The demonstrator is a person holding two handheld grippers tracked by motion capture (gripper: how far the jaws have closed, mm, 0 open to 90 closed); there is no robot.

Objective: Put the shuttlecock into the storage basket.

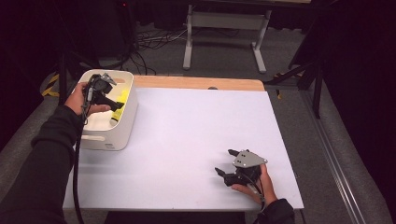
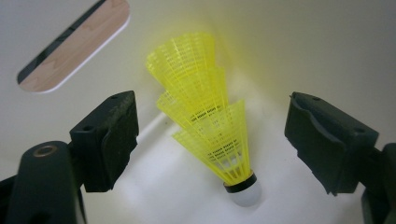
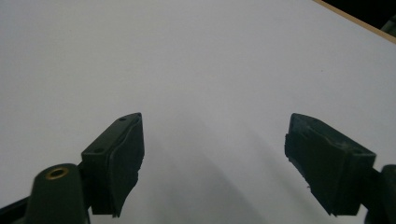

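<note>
the left gripper is being held over the white bin at the bench's left edge, its tip dipping below the bin's rim. in the left gripper view its fingers are being kept wide apart, gripping nothing, and a stack of yellow shuttlecocks is being framed between them without being touched. the stack is being propped at a tilt in the bin, its white cork end down on the bin floor and its open skirts leaning against the wall, near a handle slot cut through that wall. the right gripper is being rested low over the bench's near right part, well apart from the bin. its fingers are likewise being held open, with bare white bench between them.
</note>
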